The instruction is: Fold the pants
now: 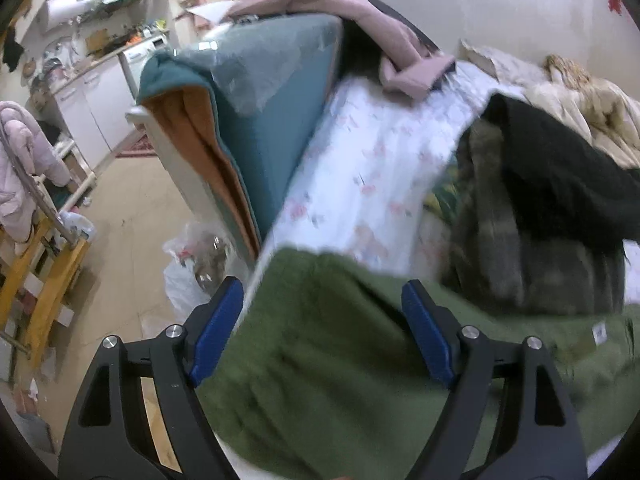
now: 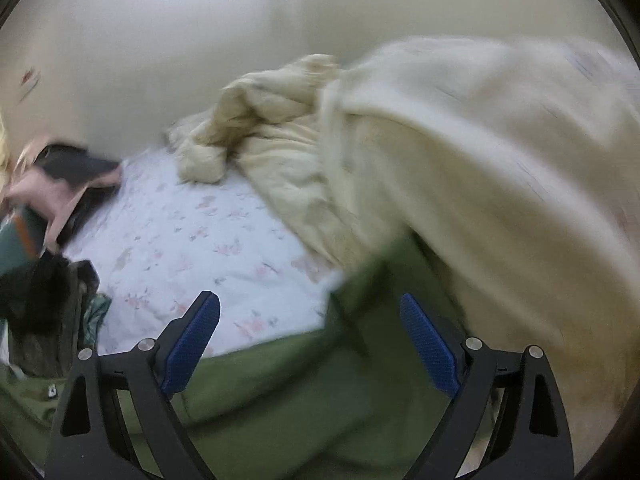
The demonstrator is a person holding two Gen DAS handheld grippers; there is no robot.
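Olive green pants [image 1: 320, 340] lie on a bed with a white floral sheet [image 1: 372, 168]. My left gripper [image 1: 322, 300] is open, its blue pads wide apart just above the pants near the bed's left edge. In the right wrist view the same green pants [image 2: 300, 392] spread below my right gripper [image 2: 310, 312], which is also open and empty above the cloth. A small white label [image 1: 599, 332] shows on the pants at the right. Both views are blurred by motion.
A dark fur-trimmed coat [image 1: 532, 208] lies on the bed beside the pants. A cream quilt [image 2: 460, 168] is heaped at the right. A teal and orange folded blanket [image 1: 256, 120] and pink garment [image 1: 352, 20] stand at the bed's end. Floor with bags [image 1: 192, 264] lies left.
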